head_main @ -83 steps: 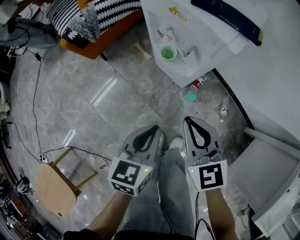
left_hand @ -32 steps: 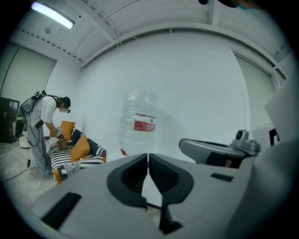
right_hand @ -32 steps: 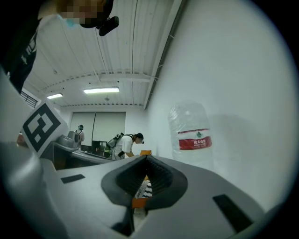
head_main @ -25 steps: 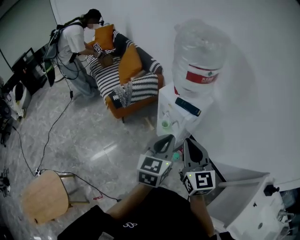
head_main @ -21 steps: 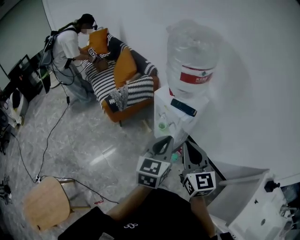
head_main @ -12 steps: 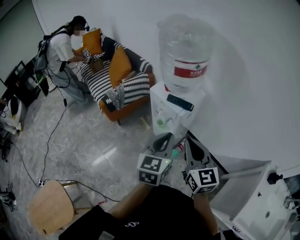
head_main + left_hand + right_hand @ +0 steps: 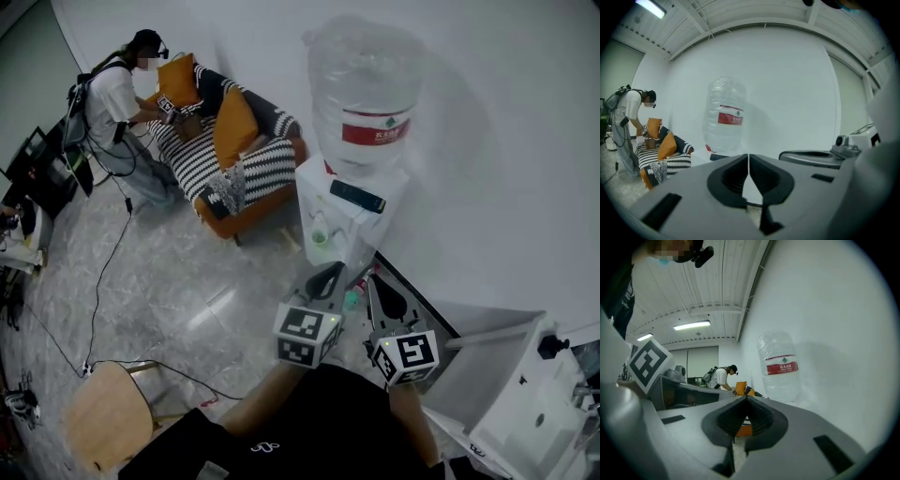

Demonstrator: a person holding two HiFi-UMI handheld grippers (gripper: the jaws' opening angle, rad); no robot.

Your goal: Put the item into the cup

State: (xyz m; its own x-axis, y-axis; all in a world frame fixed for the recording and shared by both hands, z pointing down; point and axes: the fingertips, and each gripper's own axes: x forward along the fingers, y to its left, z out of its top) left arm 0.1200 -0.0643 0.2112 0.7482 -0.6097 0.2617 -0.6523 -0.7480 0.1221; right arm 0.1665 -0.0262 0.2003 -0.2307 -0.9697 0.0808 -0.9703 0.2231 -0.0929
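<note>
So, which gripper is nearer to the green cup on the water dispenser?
Left. The left gripper is just below the cup in the head view; the right gripper is lower and further right.

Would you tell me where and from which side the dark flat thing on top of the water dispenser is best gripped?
Probably across its short width near the middle, coming down from above and from the front. The dark flat thing lies flat on top of the water dispenser with both long sides free, while the big bottle stands just behind it and blocks that side.
</note>
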